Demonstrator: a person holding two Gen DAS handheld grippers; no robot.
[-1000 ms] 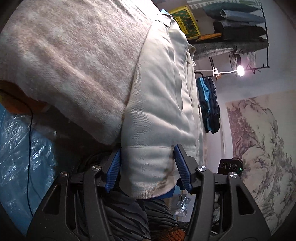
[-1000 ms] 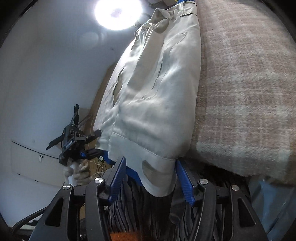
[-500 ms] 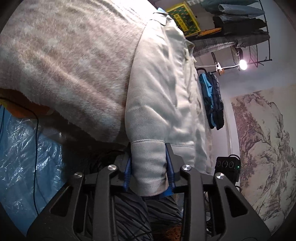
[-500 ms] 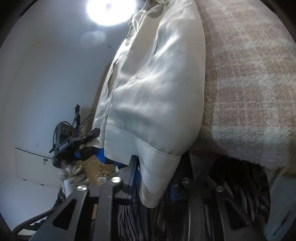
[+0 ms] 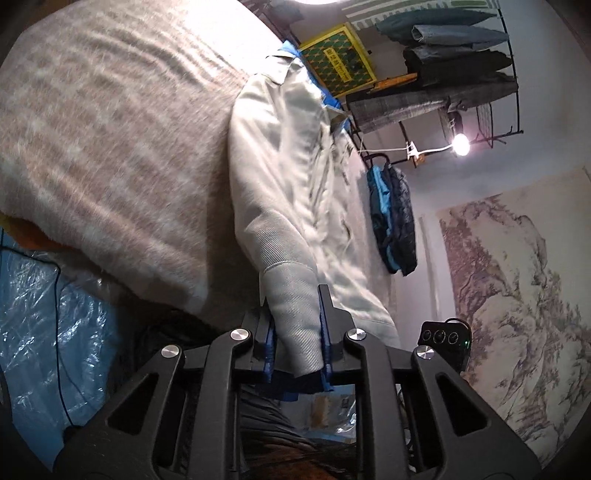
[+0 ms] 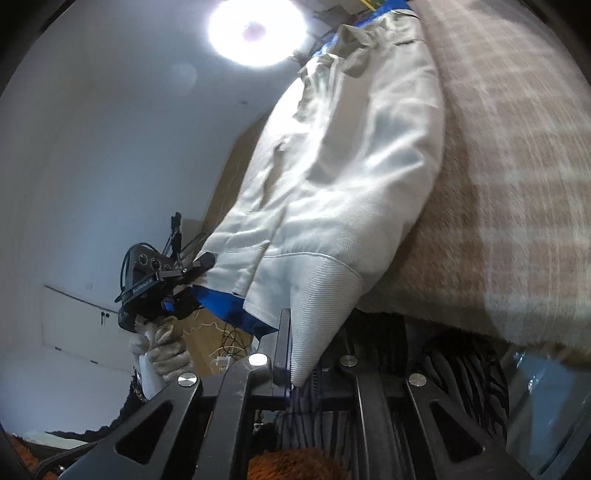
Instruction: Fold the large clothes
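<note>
A cream jacket point(image 5: 291, 177) lies on a beige plaid blanket point(image 5: 110, 147) over a raised surface. My left gripper point(image 5: 297, 332) is shut on the ribbed cuff point(image 5: 295, 310) of one sleeve at the near edge. My right gripper point(image 6: 310, 350) is shut on the ribbed cuff point(image 6: 317, 302) of the other sleeve of the jacket point(image 6: 351, 166). In the right wrist view the left gripper point(image 6: 188, 269) shows at the jacket's far hem corner, held by a gloved hand.
A blue plastic sheet point(image 5: 40, 325) lies below the blanket's edge at the left. A clothes rack point(image 5: 450, 55) with folded garments and hanging blue jackets point(image 5: 391, 218) stands beyond the jacket. A lamp point(image 5: 460, 144) and a ceiling light point(image 6: 255, 29) glare.
Both grippers went from open around the cuffs to shut on them. The cuffs have been lifted and pulled slightly, bunching the sleeves.
</note>
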